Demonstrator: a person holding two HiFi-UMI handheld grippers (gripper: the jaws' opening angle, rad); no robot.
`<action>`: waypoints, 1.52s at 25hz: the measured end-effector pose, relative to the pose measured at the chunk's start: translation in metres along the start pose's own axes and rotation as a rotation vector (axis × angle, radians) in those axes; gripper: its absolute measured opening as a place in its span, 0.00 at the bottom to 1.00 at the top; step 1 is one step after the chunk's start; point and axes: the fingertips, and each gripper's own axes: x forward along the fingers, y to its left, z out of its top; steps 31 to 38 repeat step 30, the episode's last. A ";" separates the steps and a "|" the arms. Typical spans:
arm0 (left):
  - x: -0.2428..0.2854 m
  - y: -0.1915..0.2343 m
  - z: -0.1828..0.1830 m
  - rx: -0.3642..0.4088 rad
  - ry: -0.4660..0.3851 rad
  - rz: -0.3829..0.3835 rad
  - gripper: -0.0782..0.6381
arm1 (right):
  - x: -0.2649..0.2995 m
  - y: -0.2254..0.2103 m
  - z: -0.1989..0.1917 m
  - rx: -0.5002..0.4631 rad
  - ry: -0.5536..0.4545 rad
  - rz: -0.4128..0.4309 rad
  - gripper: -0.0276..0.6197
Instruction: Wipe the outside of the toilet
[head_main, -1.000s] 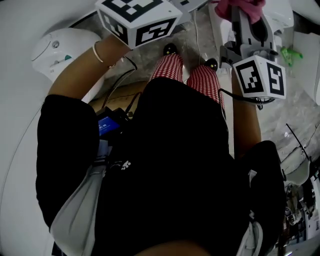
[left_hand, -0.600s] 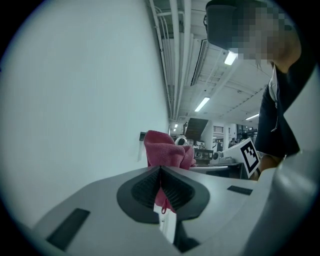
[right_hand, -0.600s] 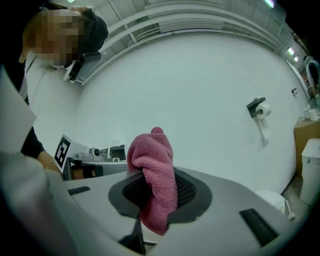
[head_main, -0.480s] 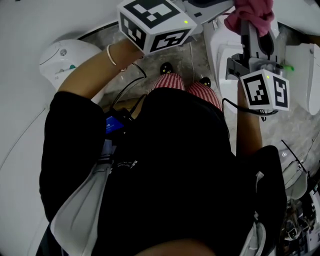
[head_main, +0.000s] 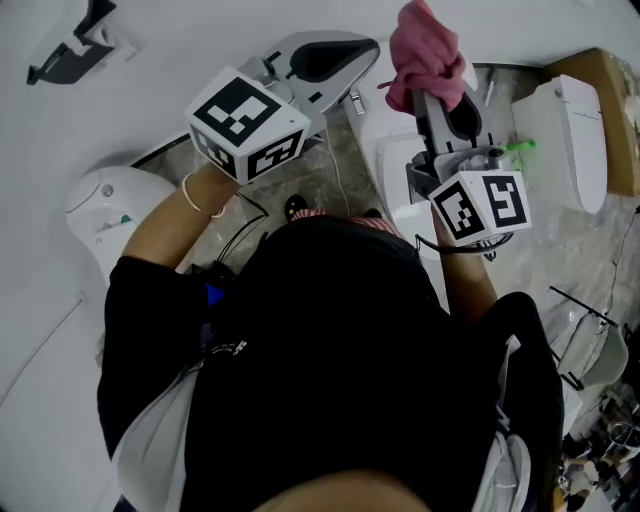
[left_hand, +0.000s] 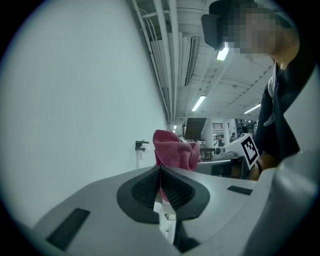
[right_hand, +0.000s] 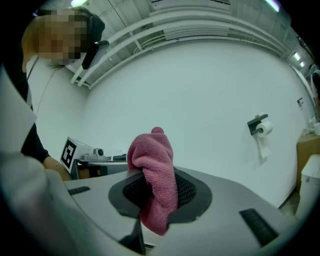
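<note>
As it rises, right gripper (head_main: 446, 108) holds cloth (head_main: 424, 52).

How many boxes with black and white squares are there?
2. One box rides on the left tongs; the other box rides on the right tongs, which pinch a pink cloth.
</note>
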 end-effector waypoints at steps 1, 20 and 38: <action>0.000 -0.001 0.001 0.015 0.003 0.001 0.12 | -0.002 -0.001 0.002 -0.011 0.001 -0.001 0.17; 0.022 -0.023 0.010 0.067 0.045 -0.045 0.12 | -0.039 -0.021 0.006 0.027 0.011 -0.006 0.17; 0.033 -0.039 0.010 0.090 0.072 -0.071 0.12 | -0.050 -0.030 0.007 0.055 0.004 0.012 0.17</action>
